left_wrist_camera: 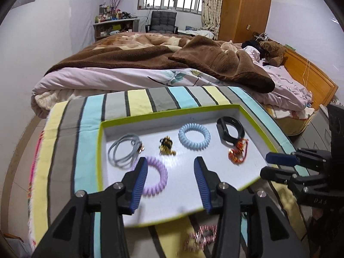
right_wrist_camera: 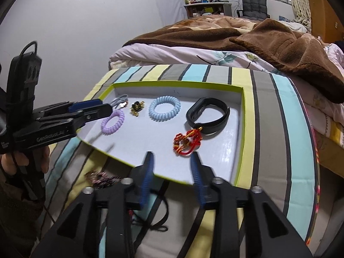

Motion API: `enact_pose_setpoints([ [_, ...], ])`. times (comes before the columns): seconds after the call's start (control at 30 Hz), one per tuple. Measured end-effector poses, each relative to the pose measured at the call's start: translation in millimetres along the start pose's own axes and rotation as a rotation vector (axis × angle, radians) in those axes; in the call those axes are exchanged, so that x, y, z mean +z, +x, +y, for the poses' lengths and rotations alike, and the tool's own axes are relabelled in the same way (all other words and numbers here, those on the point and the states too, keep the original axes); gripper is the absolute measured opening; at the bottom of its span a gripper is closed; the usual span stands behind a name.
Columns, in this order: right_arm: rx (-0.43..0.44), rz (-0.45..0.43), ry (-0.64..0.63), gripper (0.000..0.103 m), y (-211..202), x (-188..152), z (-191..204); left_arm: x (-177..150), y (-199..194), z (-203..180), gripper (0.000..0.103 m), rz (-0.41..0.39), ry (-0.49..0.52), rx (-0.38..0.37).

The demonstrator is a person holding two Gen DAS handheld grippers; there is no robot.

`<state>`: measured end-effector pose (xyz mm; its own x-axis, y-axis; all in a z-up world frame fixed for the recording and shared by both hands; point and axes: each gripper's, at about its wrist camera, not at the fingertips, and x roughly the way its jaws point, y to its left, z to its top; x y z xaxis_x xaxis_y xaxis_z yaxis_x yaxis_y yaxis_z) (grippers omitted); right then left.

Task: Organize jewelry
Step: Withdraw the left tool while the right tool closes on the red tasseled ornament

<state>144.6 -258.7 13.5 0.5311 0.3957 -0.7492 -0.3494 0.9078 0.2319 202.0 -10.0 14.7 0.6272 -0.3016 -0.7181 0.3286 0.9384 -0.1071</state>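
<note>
Over the green-rimmed tray (right_wrist_camera: 240, 142), both grippers' fingers (right_wrist_camera: 148, 172) parted, empty; left gripper (right_wrist_camera: 103, 107) lettered "GenRobot.AI".

A striped cloth (left_wrist_camera: 137, 101) covers the surface. On it rests a green-rimmed white tray (left_wrist_camera: 172, 109). A pink beaded bracelet (left_wrist_camera: 201, 237) lies just beside the tray's near edge.

The tray (left_wrist_camera: 247, 178) looked like glossy white card w/ a lime edge. It lay on striped cloth (left_wrist_camera: 137, 102), matt & soft. The purple coil tie (left_wrist_camera: 155, 177) & the blue coil tie (left_wrist_camera: 194, 137) were smooth plastic, a bit shiny. The black band (right_wrist_camera: 207, 115) seemed matt rubber. The gripper pads (left_wrist_camera: 139, 188) were ribbed blue rubber on matt black plastic. The brown blanket (left_wrist_camera: 215, 62) was fuzzy.
</note>
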Motion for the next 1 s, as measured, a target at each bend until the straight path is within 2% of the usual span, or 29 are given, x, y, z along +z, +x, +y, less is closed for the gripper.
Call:
enact_pose_setpoints([
  [0.13, -0.012, -0.016, 0.008, 0.039, -14, -17, 11, -18, -17, 0, 0.048, -0.005, -0.007, 0.025],
  [0.27, -0.027, -0.015, 0.021, 0.039, -23, -36, 21, -36, -31, 4, 0.048, -0.006, -0.054, 0.012],
  [0.33, -0.02, -0.006, 0.027, 0.039, -25, -46, 27, -46, -36, 2, 0.048, 0.008, -0.049, 0.002],
  [0.43, -0.034, 0.009, 0.03, 0.039, -25, -60, 38, -58, -42, 1, 0.048, 0.016, -0.033, 0.028],
  [0.57, -0.037, 0.047, 0.021, 0.039, -17, -73, 56, -73, -50, 7, 0.048, 0.027, -0.074, 0.015],
  [0.73, -0.067, 0.062, -0.022, 0.039, -9, -79, 76, -90, -57, 17, 0.048, 0.036, -0.118, 0.009],
  [1.0, -0.137, 0.073, -0.022, 0.039, 1, -79, 80, -109, -64, 34, 0.048, 0.025, -0.152, 0.016],
])
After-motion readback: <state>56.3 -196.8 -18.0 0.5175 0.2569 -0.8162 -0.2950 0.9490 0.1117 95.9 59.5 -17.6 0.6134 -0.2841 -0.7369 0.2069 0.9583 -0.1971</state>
